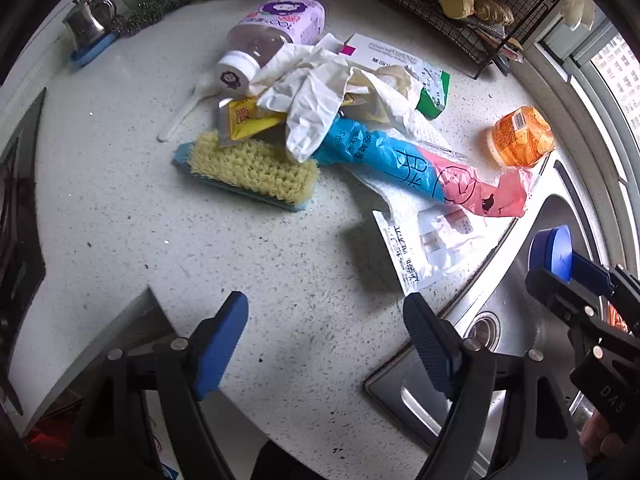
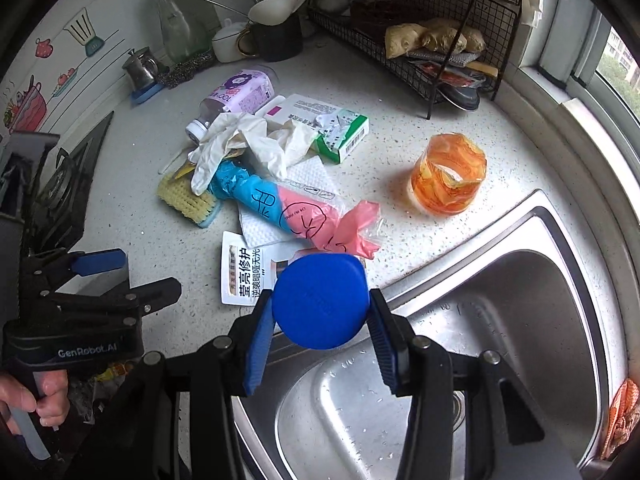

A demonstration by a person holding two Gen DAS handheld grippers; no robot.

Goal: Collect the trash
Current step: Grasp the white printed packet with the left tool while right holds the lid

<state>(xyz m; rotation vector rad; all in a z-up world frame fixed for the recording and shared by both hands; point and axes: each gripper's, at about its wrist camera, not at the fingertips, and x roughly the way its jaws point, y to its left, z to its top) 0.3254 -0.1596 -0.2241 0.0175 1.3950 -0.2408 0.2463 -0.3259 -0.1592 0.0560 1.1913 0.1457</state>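
Your right gripper (image 2: 320, 312) is clenched on the blue cap (image 2: 320, 300), lifted over the sink (image 2: 520, 280) rim—likely to carry it off—while your left gripper (image 1: 324, 344) hangs released, and the remaining trash pile (image 1: 320, 120) lies at its twelve o'clock on the counter (image 1: 160, 220).

Speckled counter (image 2: 460, 120). Steel sink (image 2: 520, 300) at right. Wire rack (image 2: 440, 12) holds ginger (image 2: 436, 38). Steel teapot (image 2: 140, 68), glass bottle (image 2: 176, 20) along wall.
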